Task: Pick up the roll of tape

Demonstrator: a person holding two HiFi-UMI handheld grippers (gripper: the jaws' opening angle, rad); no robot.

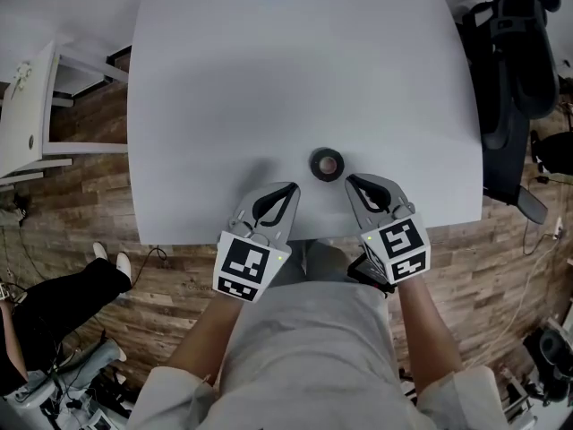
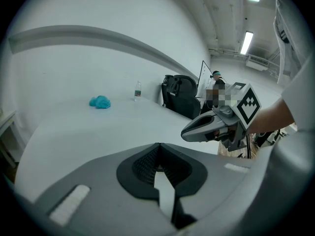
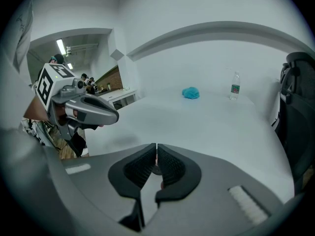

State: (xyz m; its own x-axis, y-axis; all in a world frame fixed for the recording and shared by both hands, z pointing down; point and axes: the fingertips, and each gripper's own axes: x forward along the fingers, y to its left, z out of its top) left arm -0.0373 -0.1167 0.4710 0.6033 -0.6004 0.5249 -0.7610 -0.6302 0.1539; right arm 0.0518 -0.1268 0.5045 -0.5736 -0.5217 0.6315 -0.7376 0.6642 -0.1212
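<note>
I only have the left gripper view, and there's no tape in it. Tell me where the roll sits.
Observer: In the head view, the roll of tape lies flat on the white table. It is just ahead of the gap between the left gripper and the right gripper, and neither touches it.
Operator: Now give me the right jaws' state.
Observer: The right gripper view shows them together, with nothing gripped between the pads.
</note>
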